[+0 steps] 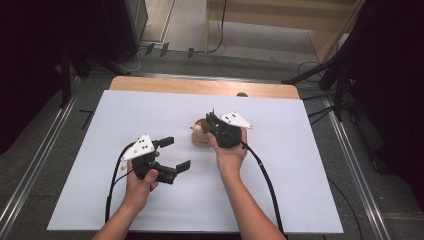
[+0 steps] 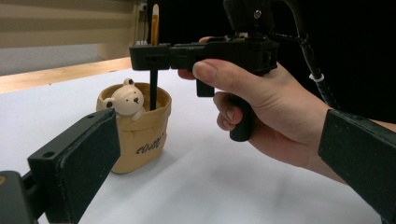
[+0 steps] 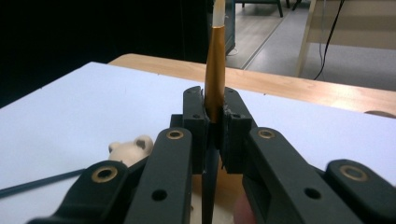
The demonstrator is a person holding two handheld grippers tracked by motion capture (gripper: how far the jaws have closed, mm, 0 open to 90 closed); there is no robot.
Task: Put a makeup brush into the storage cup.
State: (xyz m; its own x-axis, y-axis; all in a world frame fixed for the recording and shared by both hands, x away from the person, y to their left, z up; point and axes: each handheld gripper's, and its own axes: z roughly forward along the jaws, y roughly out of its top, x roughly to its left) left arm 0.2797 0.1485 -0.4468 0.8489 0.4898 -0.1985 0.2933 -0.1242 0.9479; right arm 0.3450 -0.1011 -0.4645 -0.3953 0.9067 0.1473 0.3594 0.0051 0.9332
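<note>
A tan pot (image 1: 199, 138) with a small bear figure (image 2: 126, 100) on its rim stands mid-table on the white sheet (image 1: 280, 165). My right gripper (image 1: 213, 121) is shut on a paintbrush (image 3: 215, 70) held upright, gold ferrule and pale tip up. The brush's black handle (image 2: 153, 88) reaches down into the pot (image 2: 140, 140). In the right gripper view the jaws clamp the brush just above the bear (image 3: 130, 148). My left gripper (image 1: 176, 154) rests open to the left of the pot, nothing between its jaws, facing the pot and the right hand (image 2: 261, 102).
The white sheet covers a wooden table whose bare far edge (image 1: 200, 86) shows. Dark stands and cables (image 1: 320, 75) lie on the floor beyond. A thin dark rod (image 3: 42, 184) shows low left in the right gripper view.
</note>
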